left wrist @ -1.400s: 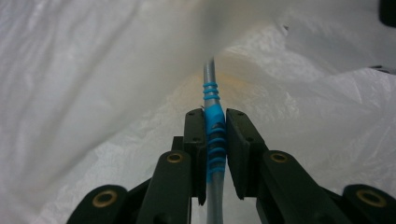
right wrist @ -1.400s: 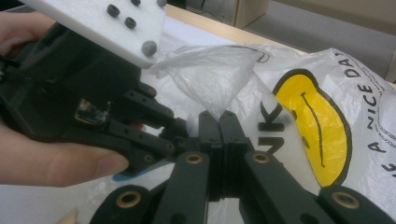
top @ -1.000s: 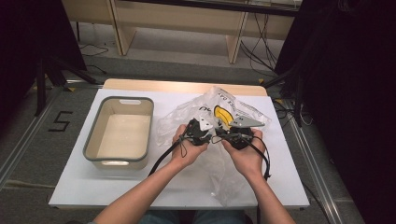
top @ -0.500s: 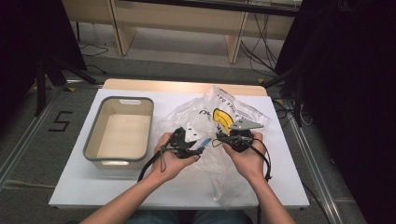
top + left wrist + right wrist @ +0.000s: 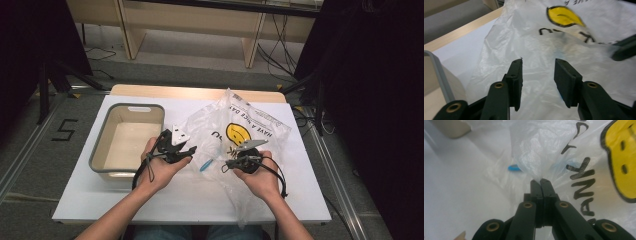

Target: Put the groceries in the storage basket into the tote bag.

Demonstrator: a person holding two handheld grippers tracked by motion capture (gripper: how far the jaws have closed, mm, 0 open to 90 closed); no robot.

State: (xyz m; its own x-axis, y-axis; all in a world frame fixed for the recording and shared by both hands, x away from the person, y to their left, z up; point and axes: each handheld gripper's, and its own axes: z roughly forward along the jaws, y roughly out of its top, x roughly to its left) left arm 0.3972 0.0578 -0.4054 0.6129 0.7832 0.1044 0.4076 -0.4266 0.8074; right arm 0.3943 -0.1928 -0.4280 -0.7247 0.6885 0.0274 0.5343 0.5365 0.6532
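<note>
A clear plastic bag (image 5: 250, 125) with a yellow smiley face (image 5: 236, 133) and black lettering lies crumpled on the white table (image 5: 165, 200). My right gripper (image 5: 229, 162) is shut on a fold of the bag (image 5: 536, 150), and the film rises in a peak from its closed tips (image 5: 540, 180). A small blue piece (image 5: 206, 165) lies by the bag's near edge (image 5: 514, 168). My left gripper (image 5: 189, 150) hovers left of the bag, apart from it. Its jaws (image 5: 537, 61) are open with nothing between them and have just been closing a little.
A beige bin with a grey rim (image 5: 100, 150) stands on the table's left part, close beside my left hand (image 5: 439, 72). The table's wooden far edge (image 5: 200, 92) and cables on the floor lie beyond. Bare white table runs along the front.
My left gripper has pulled away leftward from the bag towards the bin, and its jaws now stand apart. The right gripper keeps its pinch on the bag and has sunk slightly.
</note>
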